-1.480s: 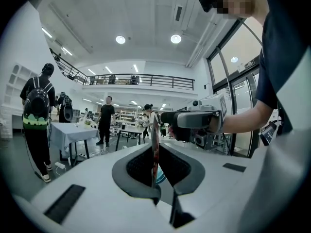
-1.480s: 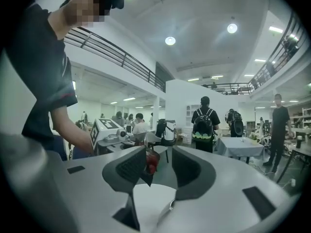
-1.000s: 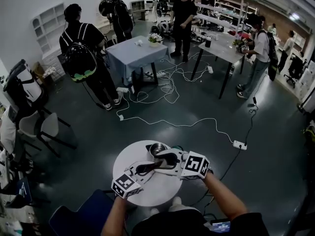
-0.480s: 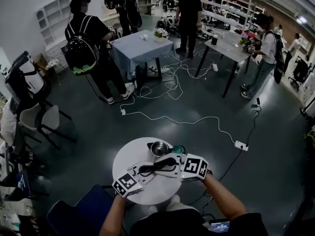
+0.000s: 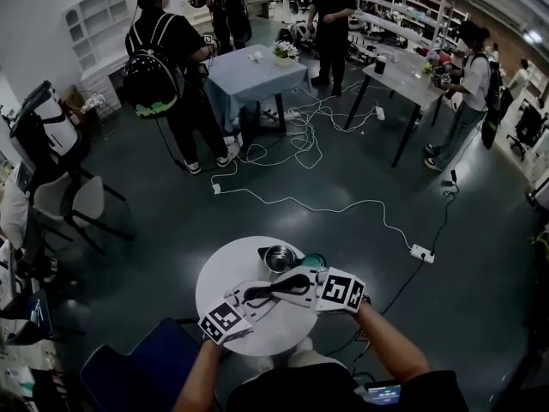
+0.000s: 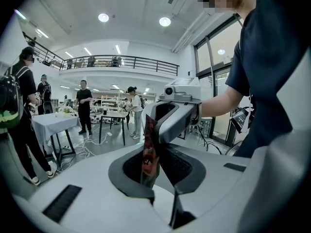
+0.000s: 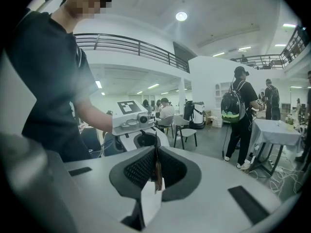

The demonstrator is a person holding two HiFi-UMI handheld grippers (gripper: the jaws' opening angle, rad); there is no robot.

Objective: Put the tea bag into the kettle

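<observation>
- While both are held over the round white bench (image 5: 216, 286), the left hand-held gripper (image 6: 158, 171) and the right hand-held gripper (image 7: 155, 174) are pointed at each other, with their tips met just in front of the kettle (image 5: 277, 257)
- The tea bag (image 6: 148, 149), a flat red-and-dark sachet, is seen standing on edge between the jaws of the left hand-held gripper, whose pads are pressed together on its lower part
- The upper part of the sachet is taken by the opposite hand-held gripper, which is seen head-on in the left gripper view
- Seen in the right gripper view, the jaws of the right hand-held gripper are drawn together on the thin edge of the same tea bag; they have just been closing, with the sachet between them
- The tea bag is held in the air by both, above the bench and beside the kettle, not inside it
- The kettle, a metal pot with an open mouth, is stood upright near the far edge of the bench, and a small green object (image 5: 311, 260) is set just beside it on the right
- White cables (image 5: 300, 204) are strewn over the dark floor beyond, and several people are stood around tables further off
</observation>
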